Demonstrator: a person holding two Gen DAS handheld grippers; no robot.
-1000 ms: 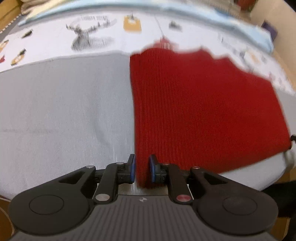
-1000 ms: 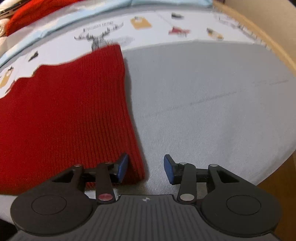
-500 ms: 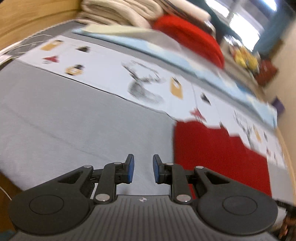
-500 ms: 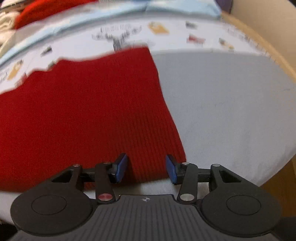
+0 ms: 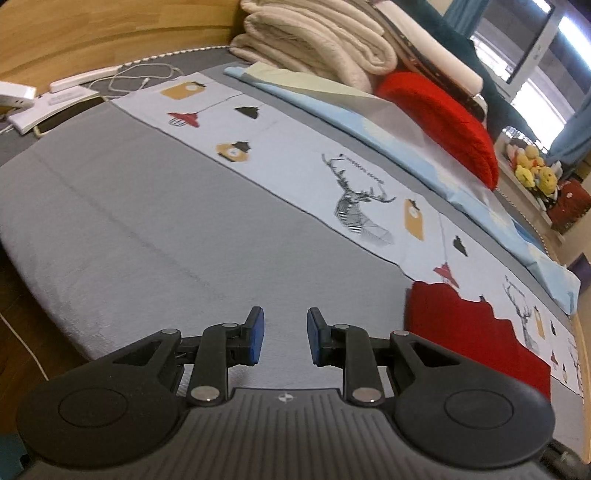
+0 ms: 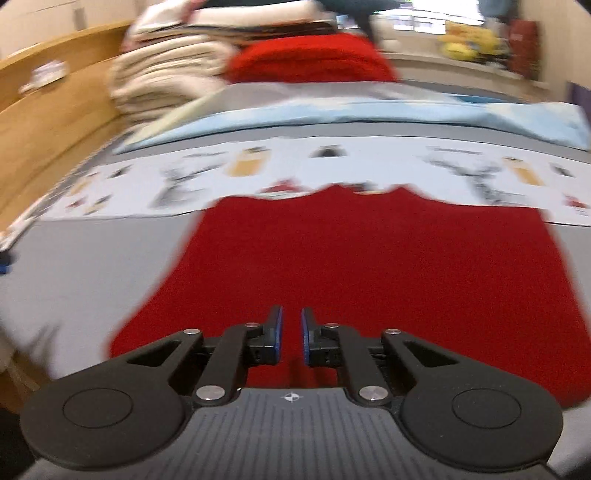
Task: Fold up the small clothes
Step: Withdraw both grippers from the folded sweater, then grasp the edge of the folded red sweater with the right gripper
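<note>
Up close, the left tool (image 5: 282, 334) hangs with its blue-padded fingers set well apart, gripping nothing, over bare grey bed (image 5: 147, 221) surface. The red knit garment (image 5: 472, 339) lies flat to its right, clear of the fingers. Beyond runs a pale printed cloth (image 5: 295, 155) with stag heads, lamps and small houses — a line of tiny lettering sits above one stag, too small to read. Farther back lie a light blue sheet (image 5: 388, 129), a red cushion (image 5: 443, 114) and folded cream blankets (image 5: 314, 40); at the far left, white devices and a cable (image 5: 140, 74) rest by the wooden bed frame (image 5: 92, 33).

The right tool (image 6: 290, 334) has its fingers drawn to a narrow slit over the near edge of the red knit garment (image 6: 369, 258); the blurred view shows what may be a ridge of fabric below the gap — whether it is pinched I cannot tell. The garment spreads flat ahead, its far edge overlapping the printed cloth (image 6: 207, 173). No brand or label is legible.
</note>
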